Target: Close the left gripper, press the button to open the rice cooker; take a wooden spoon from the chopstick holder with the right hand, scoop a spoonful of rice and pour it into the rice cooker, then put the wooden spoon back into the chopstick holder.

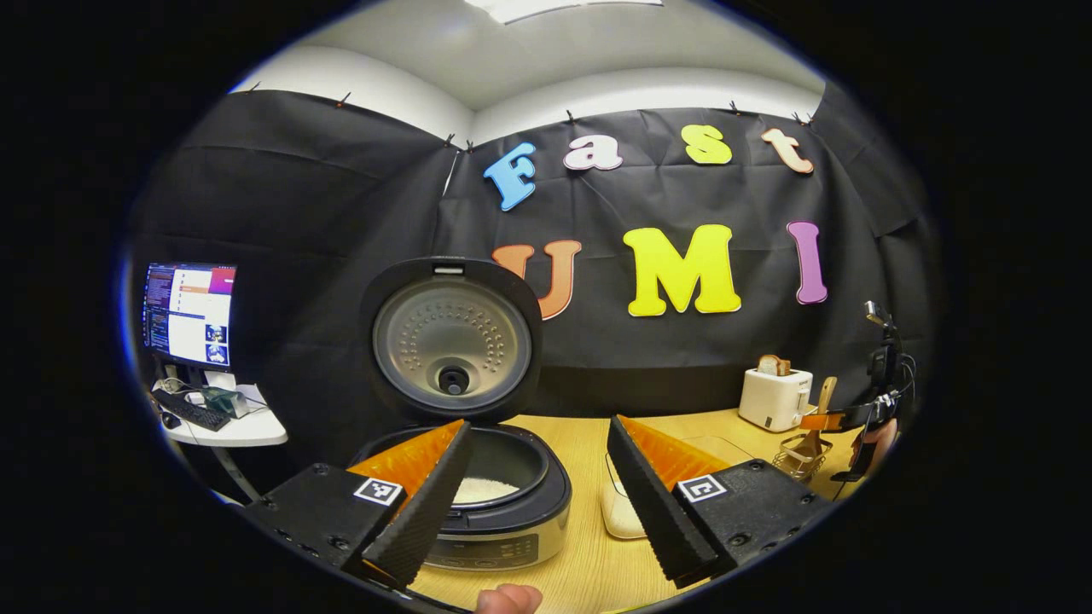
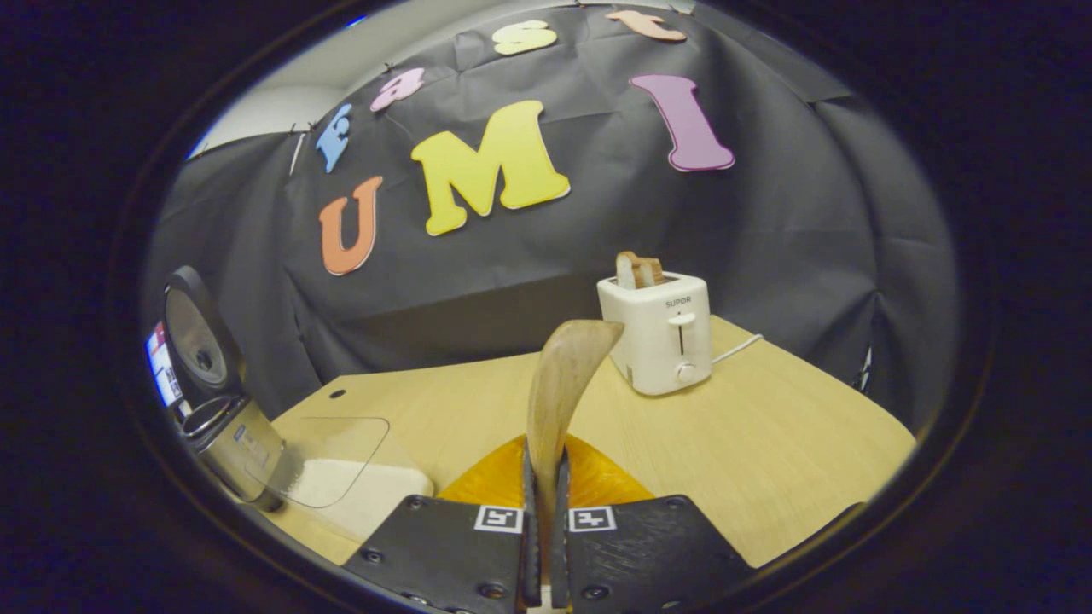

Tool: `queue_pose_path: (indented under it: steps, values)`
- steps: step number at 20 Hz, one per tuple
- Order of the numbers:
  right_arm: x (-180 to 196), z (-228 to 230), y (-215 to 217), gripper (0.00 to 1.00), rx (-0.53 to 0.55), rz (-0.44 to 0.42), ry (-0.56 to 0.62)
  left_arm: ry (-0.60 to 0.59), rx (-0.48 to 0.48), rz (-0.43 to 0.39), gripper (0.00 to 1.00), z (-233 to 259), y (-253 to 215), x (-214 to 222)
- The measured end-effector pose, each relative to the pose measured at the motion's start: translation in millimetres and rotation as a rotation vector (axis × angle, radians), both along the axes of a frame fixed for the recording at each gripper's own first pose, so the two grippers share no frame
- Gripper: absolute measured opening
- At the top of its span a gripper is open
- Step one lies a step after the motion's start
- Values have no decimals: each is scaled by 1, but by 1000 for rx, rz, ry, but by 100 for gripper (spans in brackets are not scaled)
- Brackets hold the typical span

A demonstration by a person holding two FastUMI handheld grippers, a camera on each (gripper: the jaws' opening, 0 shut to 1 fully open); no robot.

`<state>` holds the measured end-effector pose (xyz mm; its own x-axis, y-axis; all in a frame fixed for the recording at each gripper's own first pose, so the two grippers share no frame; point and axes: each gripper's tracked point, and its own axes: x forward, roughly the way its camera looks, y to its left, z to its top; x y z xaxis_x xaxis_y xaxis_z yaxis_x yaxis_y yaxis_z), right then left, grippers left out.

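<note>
Rice cooker (image 1: 478, 477) lid seen raised ahead of left hand-held gripper (image 1: 537, 503), jaws wide apart, nothing held. Wooden spoon (image 2: 559, 392) clamped upright in right hand-held gripper (image 2: 546, 520). Scooping step judged pending: spoon to be carried left to rice container (image 2: 341, 477).

The rice cooker (image 1: 499, 512) is black round the rim with a silver lower band, its raised lid (image 1: 450, 337) black outside and dull silver inside — dotted with small dimples. White rice (image 1: 484, 489) lies within. The tabletop (image 2: 751, 426) is pale wood-grain. The wooden spoon (image 2: 559, 384) is light tan; the toaster (image 2: 657, 333) cream-white, holding a slice of brown toast (image 2: 640, 269).
</note>
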<state>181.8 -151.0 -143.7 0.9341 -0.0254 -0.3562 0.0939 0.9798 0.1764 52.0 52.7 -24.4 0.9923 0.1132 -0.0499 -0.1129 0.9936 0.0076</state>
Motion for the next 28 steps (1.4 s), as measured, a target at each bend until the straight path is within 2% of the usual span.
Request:
queue_pose_path:
  steps: [4,9,11,14,16,19,23,28]
  values:
    - [-5,30,4,5,-41,-14,-60,6,-7,6,100,-5,8,-4]
    - [-9,95,11,5,-120,-43,-160,16,5,-2,100,-4,17,-15]
    - [-6,120,30,5,-117,-21,-192,12,8,-6,100,-2,21,-18]
    - [9,148,72,5,-168,32,-232,24,-3,-17,100,-4,25,-18]
    - [19,148,106,5,-175,85,-226,37,-6,-42,100,-6,21,-20]
    - [29,147,153,5,-183,143,-224,59,8,-39,100,-10,32,-23]
    - [49,111,213,5,-211,216,-161,54,-20,-30,100,-9,39,-26]
    - [55,58,224,5,-337,213,-78,72,1,-30,100,-12,45,-26]
